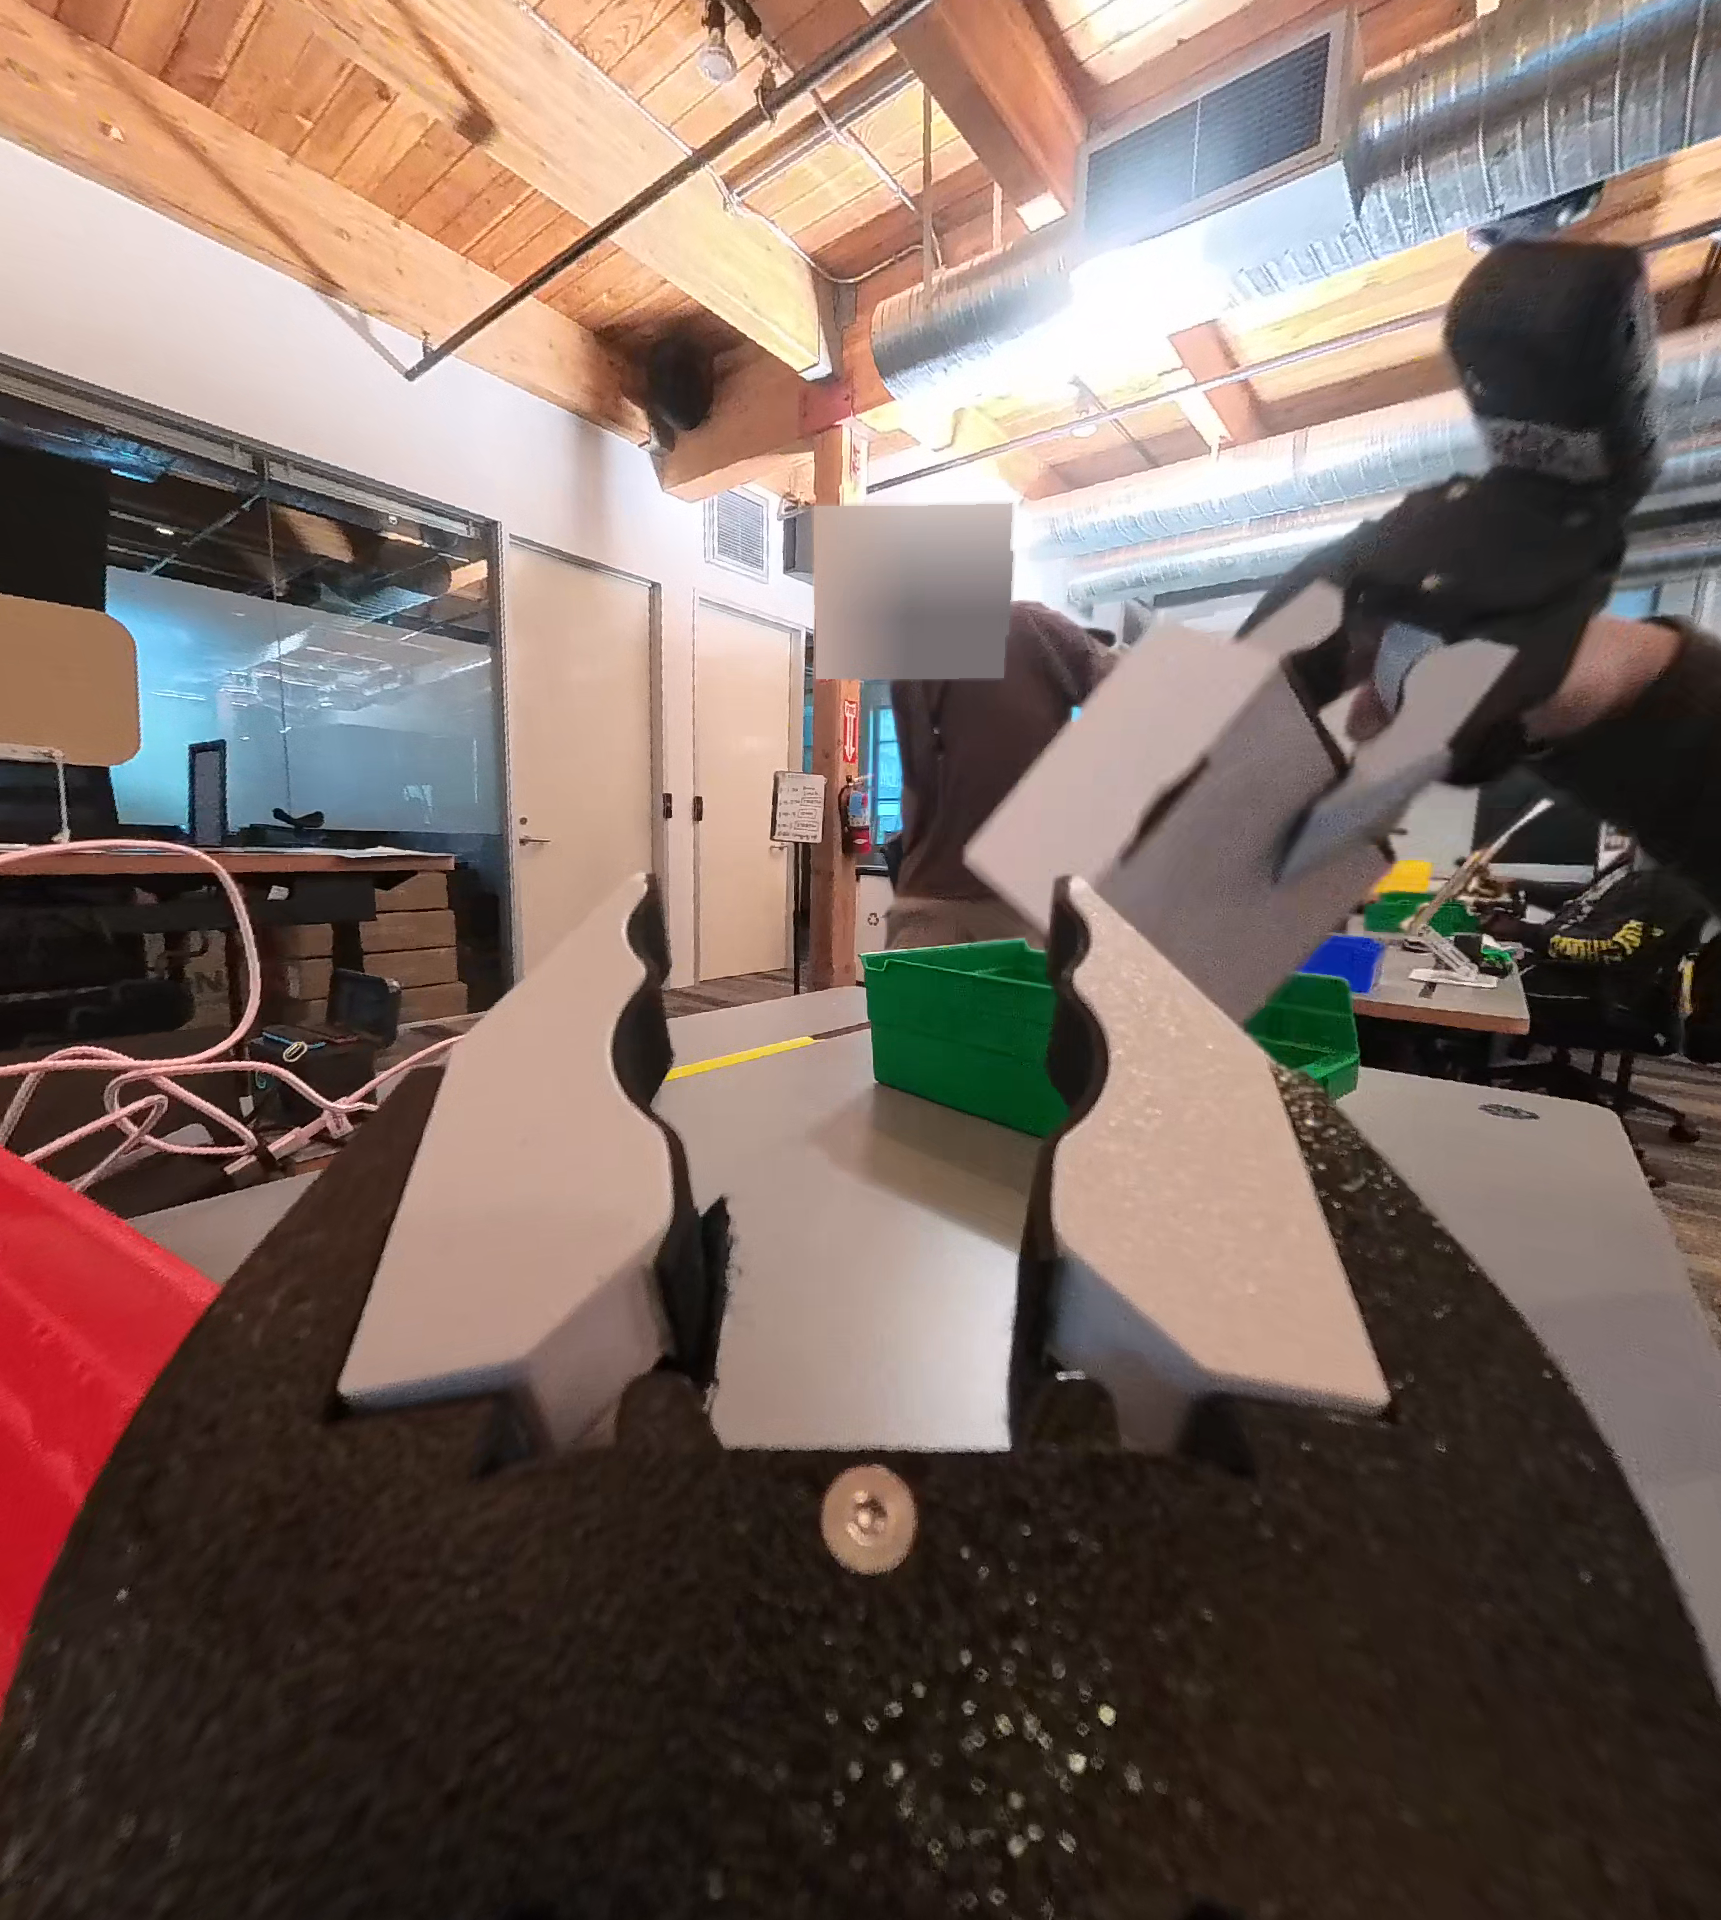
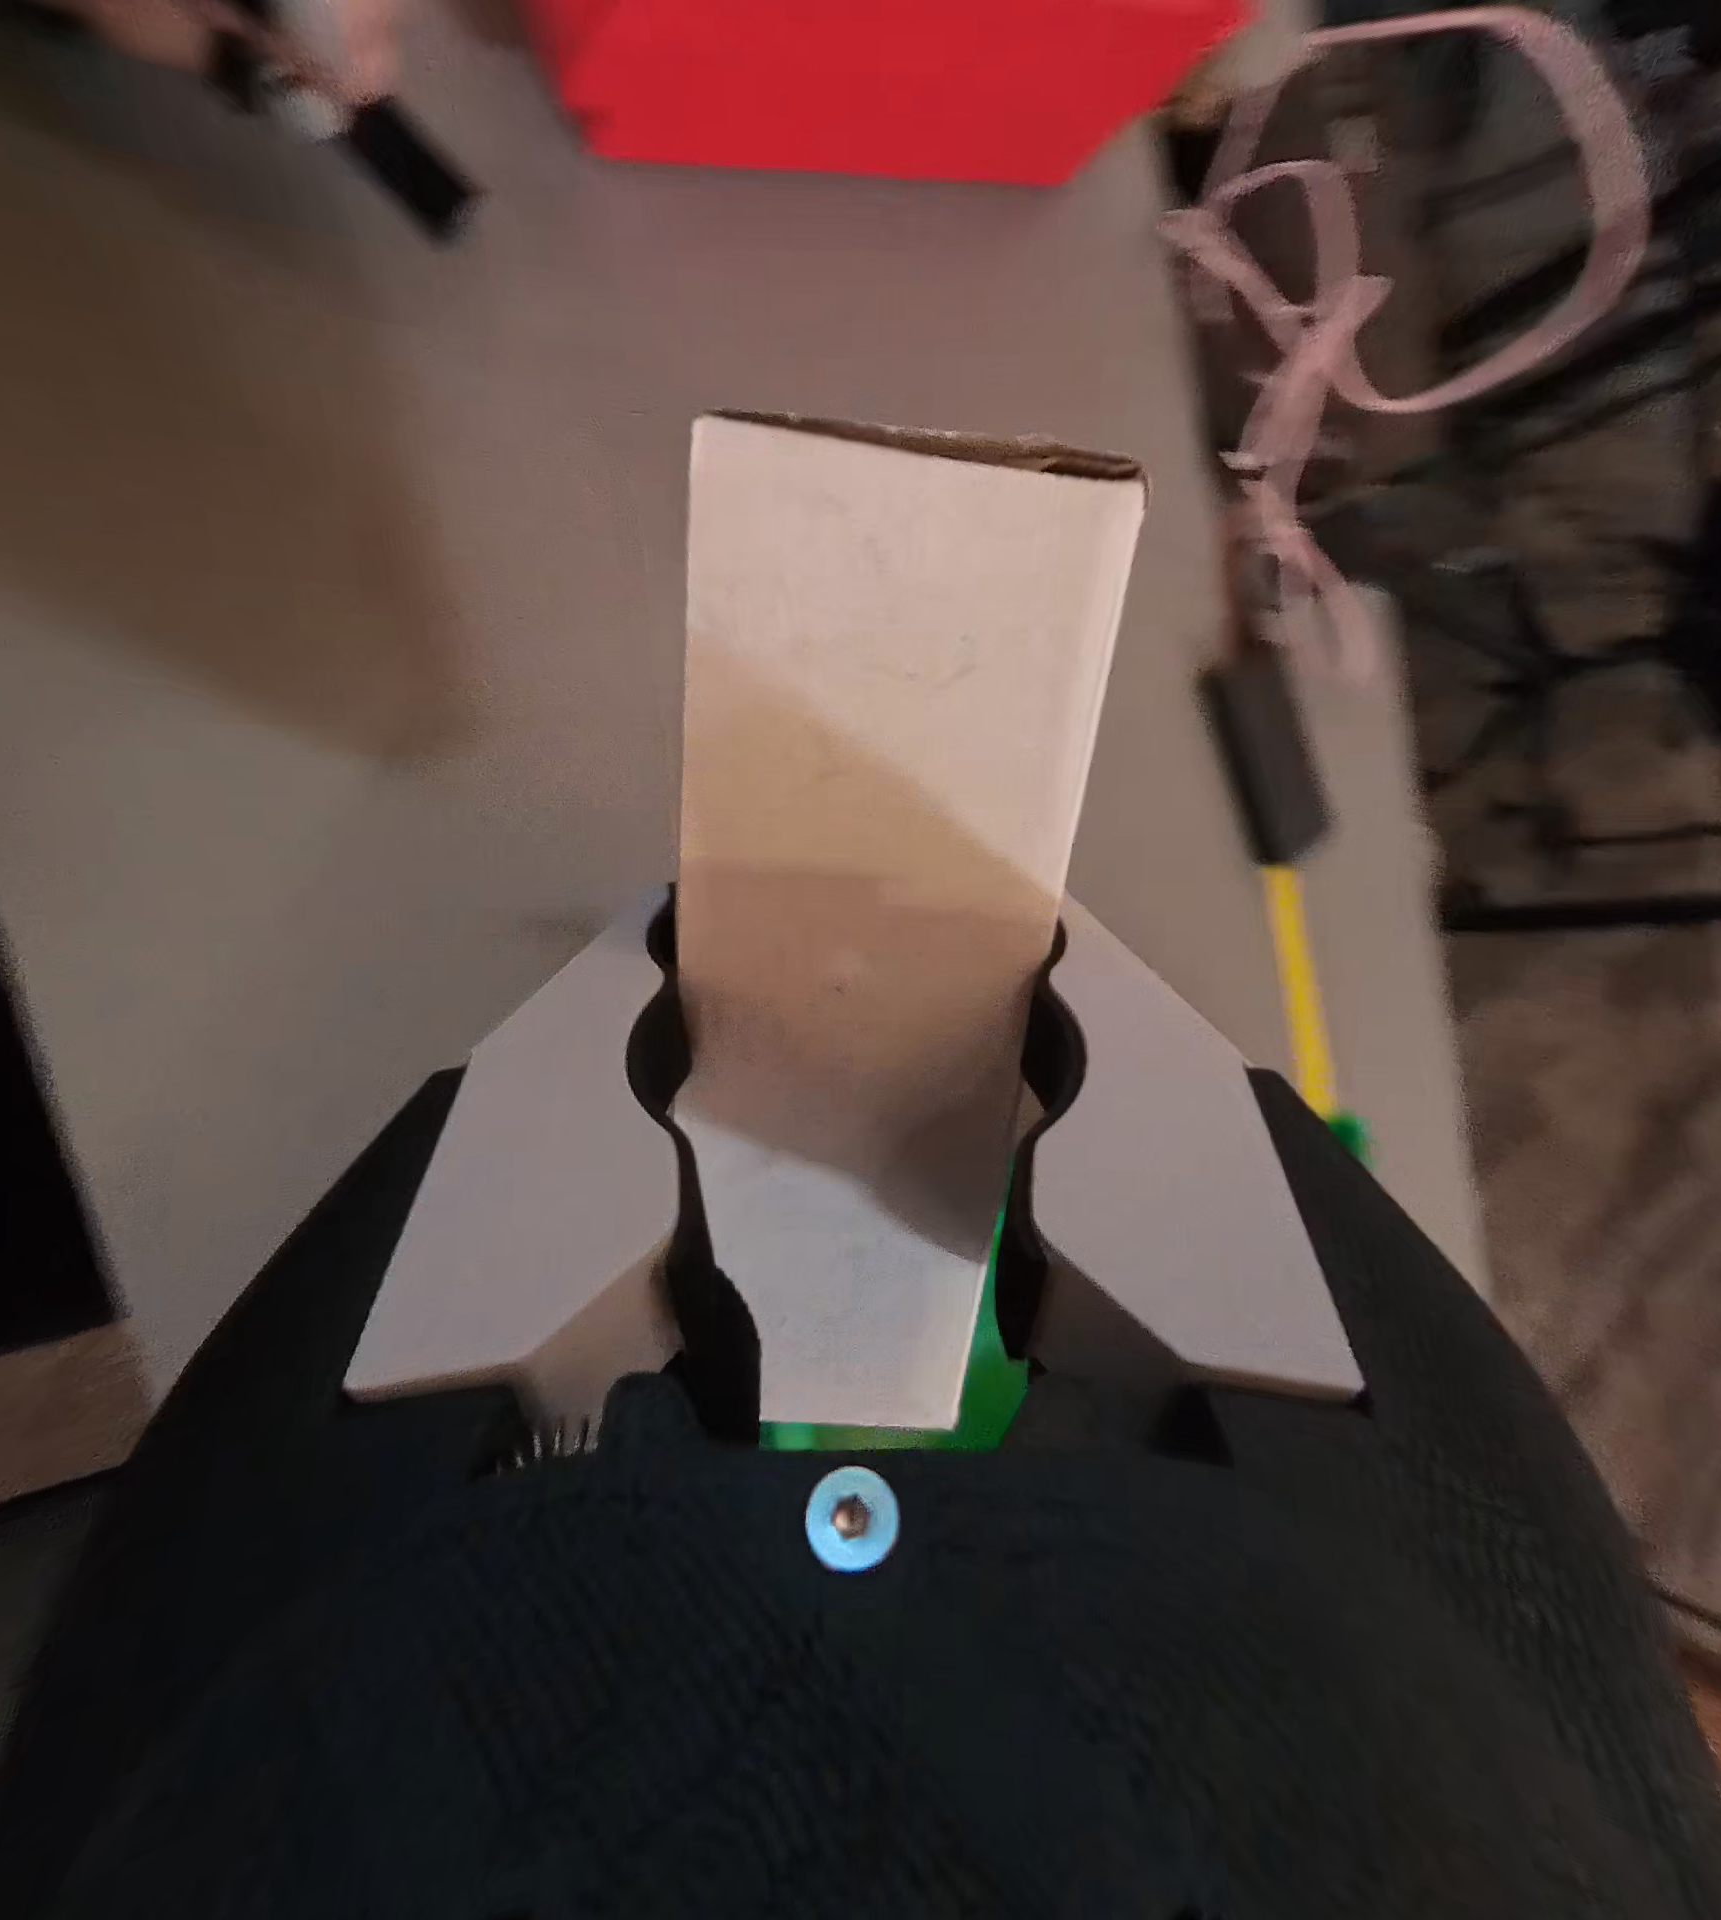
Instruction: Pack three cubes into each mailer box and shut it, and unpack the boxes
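My left gripper (image 1: 861,966) hovers low over a grey table (image 1: 887,1226), its two grey fingers spread wide with only air and tabletop between them. Beyond its fingertips stands a green bin (image 1: 949,1023) on the table, and a red bin (image 1: 14,1455) fills the lower left corner of that view. Up to the right, my right gripper (image 1: 1375,748) is raised above the table and tilted, carrying a white mailer box (image 1: 1178,821) that hangs in the air above the green bin. From the right gripper's own camera, the mailer box (image 2: 897,790) runs lengthways between the fingers and juts well past their tips; both black pads press against its long sides, so the box is clamped. The far end of the box shows a brown cardboard edge. A sliver of green shows under the box near the gripper's base. The red bin (image 2: 866,83) sits at the far edge of the table, and pink cables (image 2: 1458,260) trail off to the right. This view is blurred.
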Demonstrator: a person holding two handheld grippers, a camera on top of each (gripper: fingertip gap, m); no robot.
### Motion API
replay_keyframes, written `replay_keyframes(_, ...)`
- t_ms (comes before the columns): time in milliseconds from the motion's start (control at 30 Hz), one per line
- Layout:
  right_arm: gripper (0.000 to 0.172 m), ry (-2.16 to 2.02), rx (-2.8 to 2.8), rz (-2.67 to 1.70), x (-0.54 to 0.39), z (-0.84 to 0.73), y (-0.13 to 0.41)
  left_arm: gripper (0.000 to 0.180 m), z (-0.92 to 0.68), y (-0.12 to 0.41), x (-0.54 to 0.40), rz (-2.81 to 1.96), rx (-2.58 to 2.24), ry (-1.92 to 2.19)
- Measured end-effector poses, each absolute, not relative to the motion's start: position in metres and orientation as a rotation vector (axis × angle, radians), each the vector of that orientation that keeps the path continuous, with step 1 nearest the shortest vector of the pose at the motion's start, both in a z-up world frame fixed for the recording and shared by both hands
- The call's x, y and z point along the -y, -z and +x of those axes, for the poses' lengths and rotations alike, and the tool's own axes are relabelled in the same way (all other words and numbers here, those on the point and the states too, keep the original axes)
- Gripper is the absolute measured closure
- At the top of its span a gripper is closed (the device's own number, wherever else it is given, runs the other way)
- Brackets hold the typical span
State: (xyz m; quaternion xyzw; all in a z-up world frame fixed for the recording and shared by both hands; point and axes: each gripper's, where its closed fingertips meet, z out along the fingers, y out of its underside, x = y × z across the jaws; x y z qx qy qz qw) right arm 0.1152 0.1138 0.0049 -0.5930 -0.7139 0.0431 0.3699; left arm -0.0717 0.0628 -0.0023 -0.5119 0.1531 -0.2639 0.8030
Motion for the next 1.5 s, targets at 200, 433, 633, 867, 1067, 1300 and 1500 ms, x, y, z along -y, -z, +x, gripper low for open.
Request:
replay_keyframes(200, 0.108, 0.554, 1.513, -1.413, -0.216, 0.228, -0.052, 0.114, -0.068, 0.008, -0.067, -1.126, -0.338, 0.56)
replay_keyframes(433, 0.108, 0.96, 1.67, -1.314, -0.284, 0.293, 0.029, 0.121, -0.052, 0.022, -0.071, -1.178, -0.411, 0.532)
replay_keyframes(633, 0.108, 0.984, 1.796, -1.265, -0.317, 0.289, 0.083, 0.129, -0.043, 0.028, -0.069, -1.199, -0.458, 0.552)
replay_keyframes(867, 0.109, 0.984, 1.735, -1.29, -0.36, 0.279, 0.112, 0.129, -0.04, 0.033, -0.071, -1.216, -0.479, 0.546)
replay_keyframes(1067, 0.108, 0.916, 1.715, -1.405, -0.376, 0.286, 0.126, 0.129, -0.042, 0.036, -0.074, -1.235, -0.467, 0.547)
replay_keyframes(1300, 0.082, 0.747, 1.802, -1.734, -0.348, 0.295, 0.144, 0.129, -0.031, 0.045, -0.074, -1.276, -0.52, 0.581)
replay_keyframes(1500, 0.08, 0.56, 1.807, -1.929, -0.324, 0.297, 0.143, 0.127, -0.02, 0.056, -0.073, -1.322, -0.57, 0.635)
